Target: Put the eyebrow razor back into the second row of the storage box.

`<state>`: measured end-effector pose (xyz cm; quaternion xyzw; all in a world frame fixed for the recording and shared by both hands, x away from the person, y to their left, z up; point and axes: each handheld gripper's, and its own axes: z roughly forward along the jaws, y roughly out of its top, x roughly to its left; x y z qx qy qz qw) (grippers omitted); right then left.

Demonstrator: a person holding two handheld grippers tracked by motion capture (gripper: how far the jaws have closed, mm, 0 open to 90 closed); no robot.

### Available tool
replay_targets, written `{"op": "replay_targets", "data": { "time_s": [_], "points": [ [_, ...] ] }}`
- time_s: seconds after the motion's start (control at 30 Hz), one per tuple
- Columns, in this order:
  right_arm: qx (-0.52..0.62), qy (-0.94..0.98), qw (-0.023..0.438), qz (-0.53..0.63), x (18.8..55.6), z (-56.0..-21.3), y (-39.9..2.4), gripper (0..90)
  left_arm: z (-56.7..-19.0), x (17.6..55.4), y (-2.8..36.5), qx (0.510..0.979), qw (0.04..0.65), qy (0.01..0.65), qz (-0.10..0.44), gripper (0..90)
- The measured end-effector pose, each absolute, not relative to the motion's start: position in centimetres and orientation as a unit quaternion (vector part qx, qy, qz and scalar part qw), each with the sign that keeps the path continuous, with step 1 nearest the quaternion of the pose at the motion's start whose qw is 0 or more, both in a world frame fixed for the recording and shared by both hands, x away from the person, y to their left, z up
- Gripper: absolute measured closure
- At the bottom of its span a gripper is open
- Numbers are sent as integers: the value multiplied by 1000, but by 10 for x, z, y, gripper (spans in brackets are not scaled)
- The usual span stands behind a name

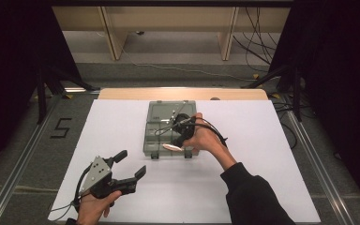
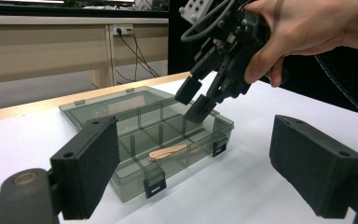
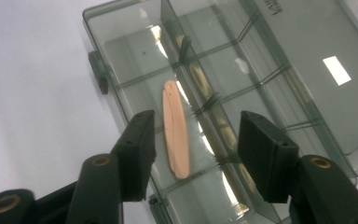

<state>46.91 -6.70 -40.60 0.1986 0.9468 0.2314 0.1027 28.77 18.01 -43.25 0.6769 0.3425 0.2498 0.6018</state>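
My right gripper (image 1: 182,125) hangs over the open clear box (image 1: 155,123) in the middle of the white table (image 1: 262,154), tilted down into it. Its jaws stand apart and hold nothing. In the right gripper view I look between them straight at a thin, flat, peach-coloured stick (image 3: 175,134) lying lengthwise in one of the long front compartments of the box (image 3: 270,60), beside a divider. The stick is loose in the tray, and I am not touching it. In the left gripper view the same stick (image 2: 168,152) lies in the compartment nearest the box's front wall, between the two black latches, and my right hand (image 2: 307,28) is wrapped around the right gripper (image 2: 195,99) just above the tray's back row. The lid is folded flat behind the tray.

My left gripper (image 1: 130,165) rests low near the front left corner of the table, well apart from the box (image 2: 121,105). Its jaws are spread wide with nothing between them, and my left hand (image 1: 93,208) holds it from behind. Its grey plate faces up.
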Motion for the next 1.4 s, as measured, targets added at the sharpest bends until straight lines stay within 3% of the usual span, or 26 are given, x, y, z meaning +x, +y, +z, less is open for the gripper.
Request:
{"op": "replay_targets", "data": {
  "time_s": [0.47,1.0,1.4],
  "points": [
    [211,925,124,290,446,-383,-86,328,-433,288,180,677,601,343,250,155],
    [219,895,151,359,415,-373,-118,298,-433,288,180,679,598,345,249,155],
    [239,872,146,402,398,-376,-141,280,-433,288,179,678,599,345,250,155]
  ]
}}
